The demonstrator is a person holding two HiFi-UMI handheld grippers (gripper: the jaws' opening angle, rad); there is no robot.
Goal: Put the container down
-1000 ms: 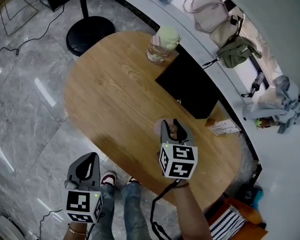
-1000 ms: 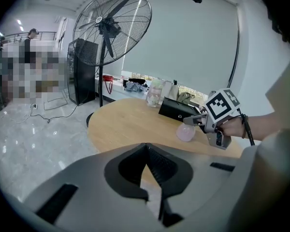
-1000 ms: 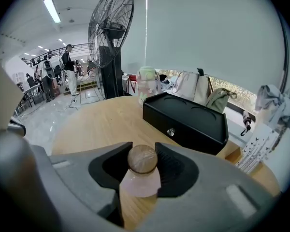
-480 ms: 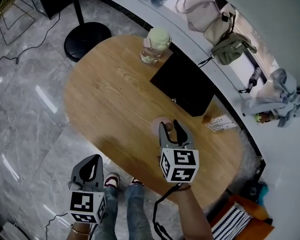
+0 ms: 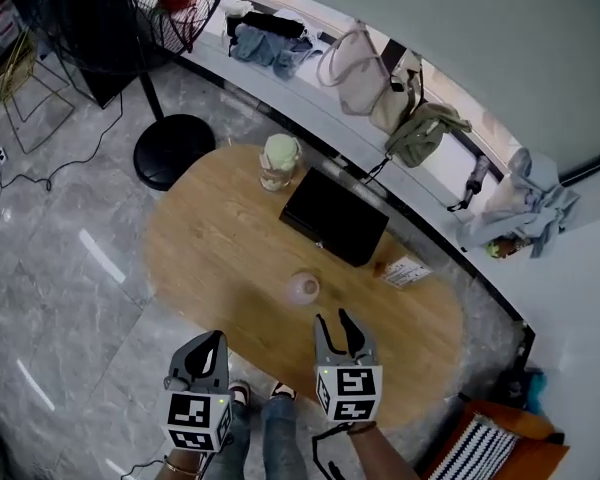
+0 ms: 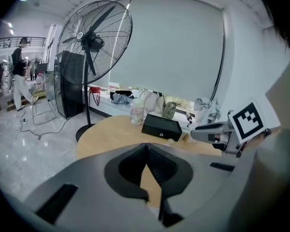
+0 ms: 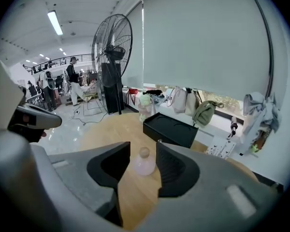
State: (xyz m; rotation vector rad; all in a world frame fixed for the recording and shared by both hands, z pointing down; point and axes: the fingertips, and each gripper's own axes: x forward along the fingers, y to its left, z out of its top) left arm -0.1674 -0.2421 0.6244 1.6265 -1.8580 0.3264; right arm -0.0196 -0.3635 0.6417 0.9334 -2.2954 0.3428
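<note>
The container point(image 5: 302, 288) is a small, pale pink flask with a round stopper. It stands upright on the oval wooden table point(image 5: 210, 238), near the middle. My right gripper point(image 5: 334, 320) hovers over the table's near edge, a short way behind the container, open and holding nothing. In the right gripper view the container point(image 7: 144, 162) shows in the gap beyond the right gripper point(image 7: 143, 149), clear of both pads. My left gripper point(image 5: 211, 341) hangs over the floor beside the table. In its own view the left gripper point(image 6: 146, 147) has its pads meeting, with nothing between them.
A black box point(image 5: 334, 216) lies at the table's far side, with a jar with a pale green lid point(image 5: 278, 161) to its left and a printed card point(image 5: 405, 271) to its right. A standing fan's base point(image 5: 173, 151) is on the floor. Bags point(image 5: 365, 68) sit on the window ledge.
My right gripper opened, let go of the container and drew back toward the near edge. The container now stands alone on the table. The left gripper stayed beside the table.
</note>
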